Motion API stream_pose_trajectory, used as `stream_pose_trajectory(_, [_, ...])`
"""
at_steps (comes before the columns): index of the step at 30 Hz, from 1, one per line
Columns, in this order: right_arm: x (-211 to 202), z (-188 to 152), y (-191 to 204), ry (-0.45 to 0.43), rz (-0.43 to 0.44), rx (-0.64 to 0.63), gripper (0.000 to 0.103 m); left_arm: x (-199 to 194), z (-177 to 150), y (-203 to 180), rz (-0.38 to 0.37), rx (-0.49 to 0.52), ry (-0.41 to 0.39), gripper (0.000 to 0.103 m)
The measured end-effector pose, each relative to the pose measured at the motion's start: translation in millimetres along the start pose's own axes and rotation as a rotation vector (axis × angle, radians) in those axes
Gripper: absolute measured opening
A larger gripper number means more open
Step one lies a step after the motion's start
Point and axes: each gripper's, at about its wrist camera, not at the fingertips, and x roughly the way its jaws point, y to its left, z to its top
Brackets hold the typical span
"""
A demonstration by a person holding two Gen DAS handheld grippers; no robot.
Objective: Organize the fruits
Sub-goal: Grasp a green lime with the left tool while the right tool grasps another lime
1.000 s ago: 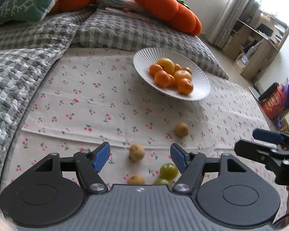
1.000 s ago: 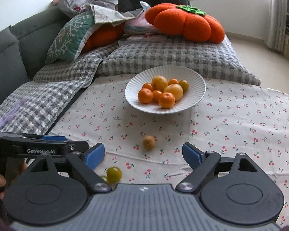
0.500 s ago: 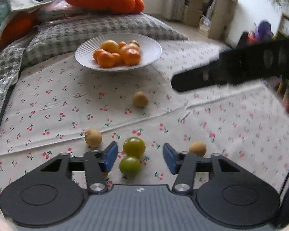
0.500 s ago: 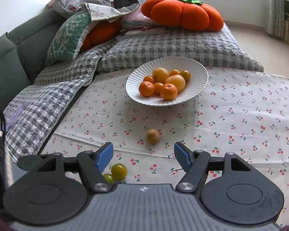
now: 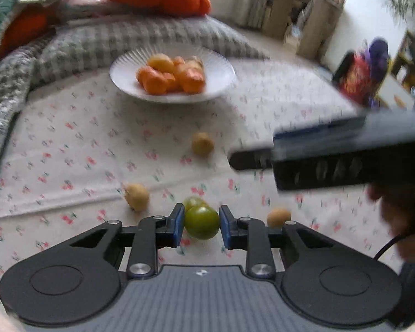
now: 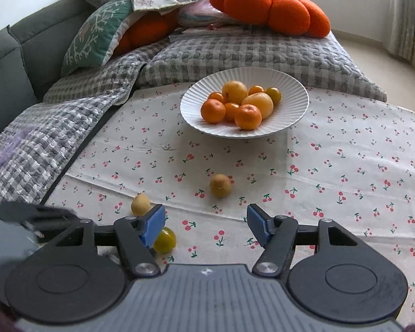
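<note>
- Fruit already fills much of the white plate [image 6: 296,110]: several oranges and yellow pieces are piled at its middle, so part of the sorting looks done.
- Loose fruit is left on the cherry-print cloth [image 6: 345,166], all of it well short of the plate.
- The left gripper [image 5: 202,222] has just closed its jaws, and they now pinch a green fruit [image 5: 202,222] between the blue pads, low over the cloth. Whether it has lifted clear cannot be told.
- A second green fruit [image 5: 194,202] sits just behind the held one, touching or nearly so.
- Three small tan fruits lie around: one [image 5: 137,196] to the left of the gripper, one [image 5: 279,217] to its right, one [image 5: 202,145] farther on toward the plate.
- The right gripper [image 6: 206,225] has been narrowing but its jaws stand spread with nothing between them; a yellow-green fruit [image 6: 166,240] lies partly hidden behind its left finger.
- By my reckoning five pieces remain to move, the held one first.
</note>
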Motion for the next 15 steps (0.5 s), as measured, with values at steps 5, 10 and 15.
stream_pose_trajectory(5, [11,-3,4,0.023,0.023,-0.017,0.062,-15,13,38,0.043,-0.164,-0.055,0.02])
stream_pose_trajectory(10, [30,-14,34,0.055,0.058,-0.169,0.061,-12,11,56,0.075,-0.281,-0.04,0.02])
stream_pose_trajectory(15, [45,-18,48,0.051,0.057,-0.246,0.06,-13,14,55,0.084,-0.286,-0.049,0.02])
